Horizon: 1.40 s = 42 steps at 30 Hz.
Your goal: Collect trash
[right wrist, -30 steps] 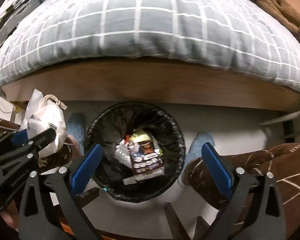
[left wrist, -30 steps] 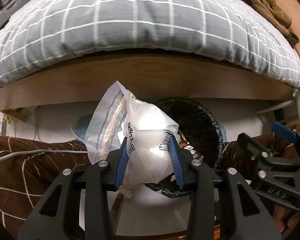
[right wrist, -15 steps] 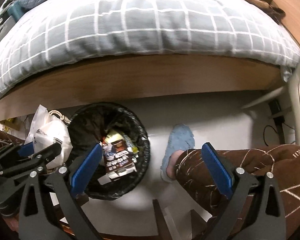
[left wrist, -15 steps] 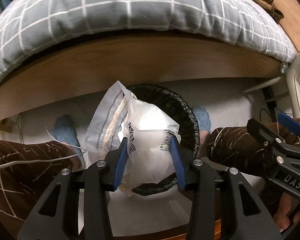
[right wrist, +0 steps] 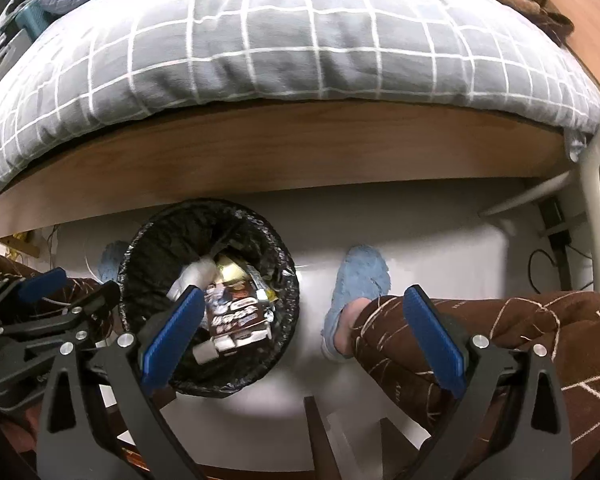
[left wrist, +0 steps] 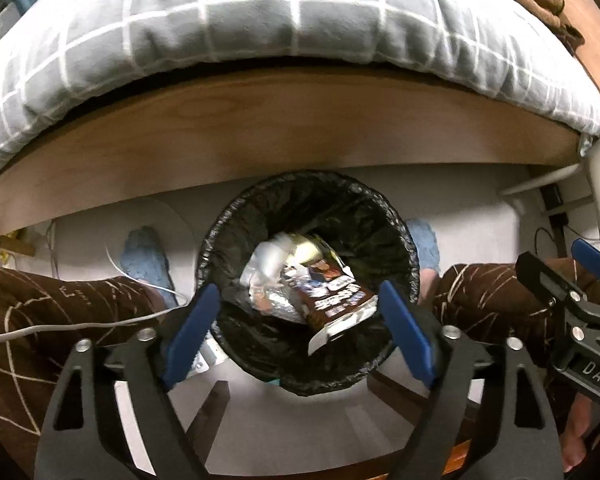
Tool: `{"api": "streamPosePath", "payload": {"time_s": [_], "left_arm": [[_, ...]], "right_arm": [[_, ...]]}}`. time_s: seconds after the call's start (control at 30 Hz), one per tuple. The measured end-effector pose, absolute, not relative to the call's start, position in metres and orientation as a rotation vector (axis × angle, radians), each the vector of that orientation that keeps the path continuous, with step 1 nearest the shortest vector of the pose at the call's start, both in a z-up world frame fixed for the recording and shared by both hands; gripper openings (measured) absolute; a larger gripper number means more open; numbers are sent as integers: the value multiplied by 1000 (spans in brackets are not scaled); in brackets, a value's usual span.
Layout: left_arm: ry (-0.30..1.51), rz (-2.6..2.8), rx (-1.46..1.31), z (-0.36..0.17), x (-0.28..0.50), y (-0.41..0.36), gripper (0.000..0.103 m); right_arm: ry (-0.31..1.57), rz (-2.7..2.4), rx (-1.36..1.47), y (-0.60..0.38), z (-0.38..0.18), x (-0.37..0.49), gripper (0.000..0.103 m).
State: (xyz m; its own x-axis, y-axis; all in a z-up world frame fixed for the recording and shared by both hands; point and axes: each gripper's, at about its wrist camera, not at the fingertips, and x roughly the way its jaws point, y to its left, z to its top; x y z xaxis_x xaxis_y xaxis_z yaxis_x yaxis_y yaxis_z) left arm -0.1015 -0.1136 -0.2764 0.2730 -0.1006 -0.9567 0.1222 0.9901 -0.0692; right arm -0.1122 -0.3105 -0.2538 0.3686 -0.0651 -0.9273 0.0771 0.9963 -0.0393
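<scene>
Left gripper (left wrist: 298,316): points down over the trash bin (left wrist: 236,236); fingers just opened wide, nothing between them.
Right gripper (right wrist: 300,328): points down at the floor (right wrist: 440,248) beside the bin; fingers wide, empty.
White bag (left wrist: 268,260): in the bin.

One black-lined trash bin (left wrist: 306,216) on the floor, holding one brown snack wrapper (left wrist: 336,304) and one crumpled white bag (left wrist: 268,260). Two grippers: left gripper (left wrist: 300,330), right gripper (right wrist: 300,340), each with two blue jaws. Two blue slippers (right wrist: 360,276) (left wrist: 144,256). One checked grey duvet (right wrist: 280,40).
</scene>
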Motion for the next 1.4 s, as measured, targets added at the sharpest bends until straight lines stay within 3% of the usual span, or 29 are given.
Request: {"api": "streamPosePath", "payload": {"time_s": [0.13, 0.87, 1.4], "left_arm": [[1209, -97, 34, -251, -103, -101, 97], [836, -55, -8, -56, -155, -68, 97], [788, -72, 4, -24, -191, -74, 97]], "right_arm": [[1154, -56, 0, -301, -242, -112, 95], [749, 31, -72, -262, -60, -155, 95], [660, 12, -41, -258, -14, -198, 95]]}}
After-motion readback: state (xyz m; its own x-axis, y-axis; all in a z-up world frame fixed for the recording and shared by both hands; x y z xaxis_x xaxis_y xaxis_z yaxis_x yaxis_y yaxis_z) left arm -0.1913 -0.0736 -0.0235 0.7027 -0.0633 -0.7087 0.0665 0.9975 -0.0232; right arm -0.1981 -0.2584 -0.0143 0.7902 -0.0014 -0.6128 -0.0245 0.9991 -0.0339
